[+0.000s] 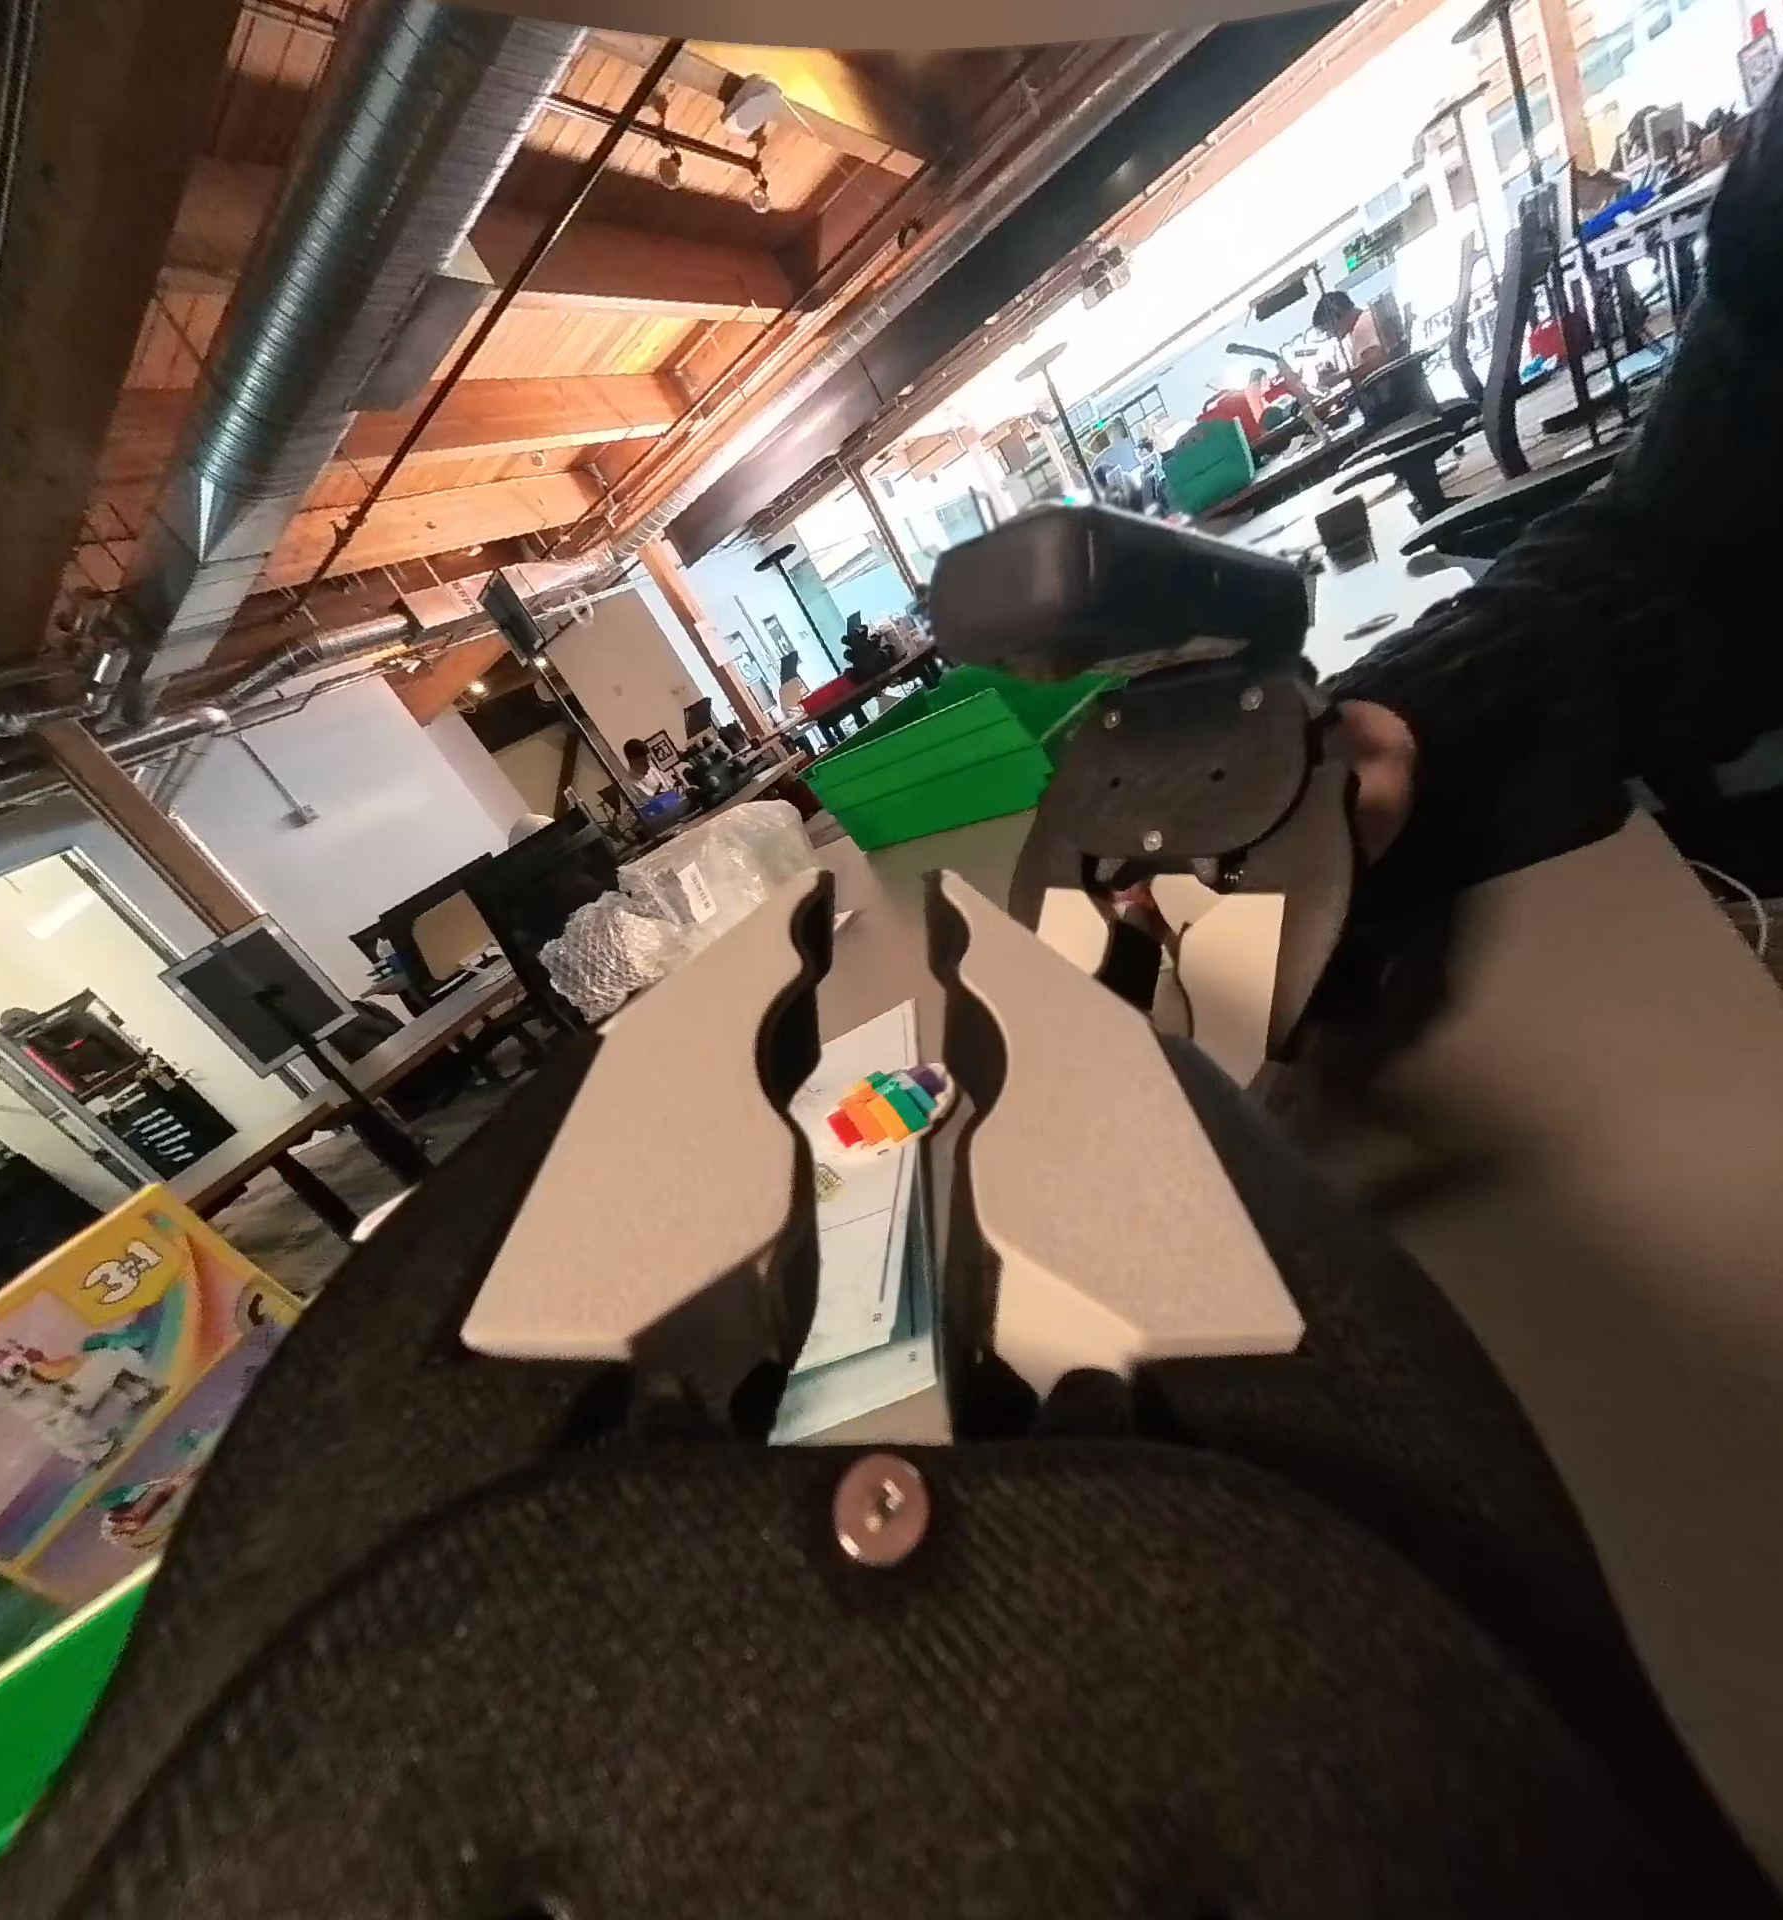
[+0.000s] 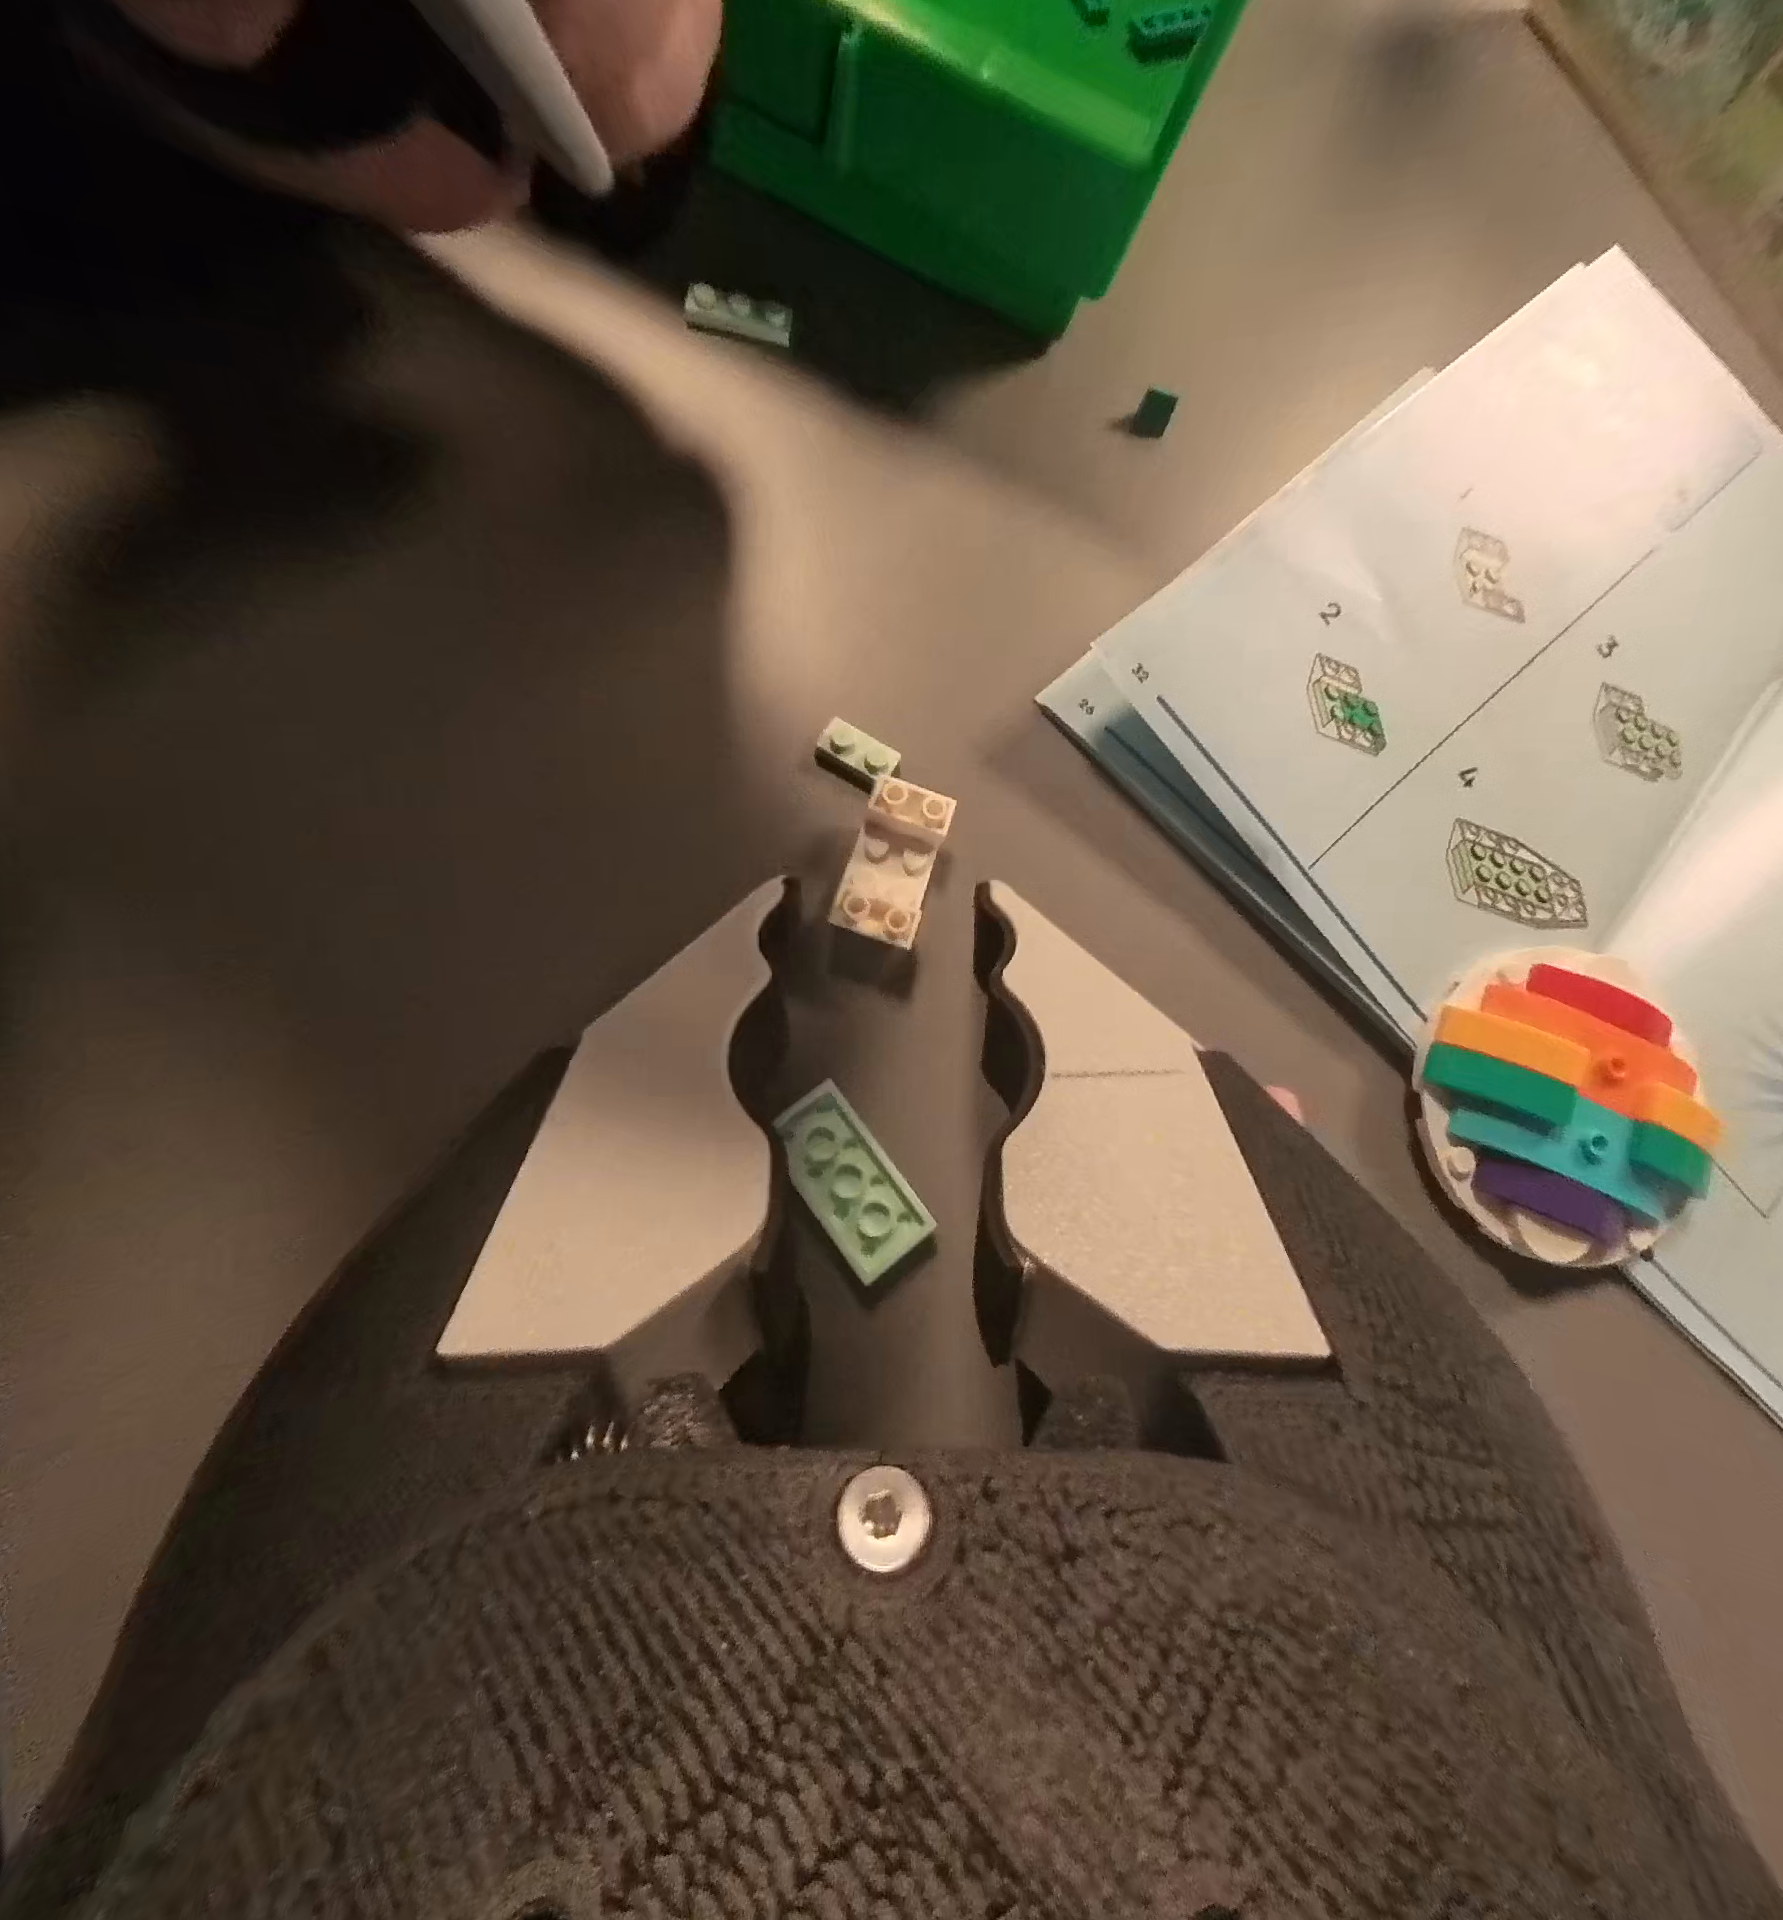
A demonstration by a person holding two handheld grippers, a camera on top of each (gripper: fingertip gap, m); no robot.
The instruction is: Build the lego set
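Note:
In the right wrist view my right gripper (image 2: 887, 894) is open and empty above the grey table (image 2: 1022, 499). A small white brick stack (image 2: 892, 868) lies at its fingertips. A light green 2x3 plate (image 2: 856, 1184) lies flat on the table between the fingers. A small light green 1x2 plate (image 2: 856, 748) lies just beyond the white stack. A round rainbow build (image 2: 1562, 1112) rests on the open instruction booklet (image 2: 1489, 623) to the right. My left gripper (image 1: 879, 899) is open and empty, pointing low across the table at the rainbow build (image 1: 887, 1107). The right gripper (image 1: 1178, 790) shows ahead of it.
A green bin (image 2: 928, 135) stands at the far side, with a light green plate (image 2: 741, 312) and a dark green piece (image 2: 1152, 410) near it. The left gripper appears as a blurred dark shape (image 2: 243, 520) at upper left. The set's box (image 1: 87, 1403) stands at lower left, and green bins (image 1: 928, 758) at the back. The tips of one gripper are about 12 cm away from the tips of the other.

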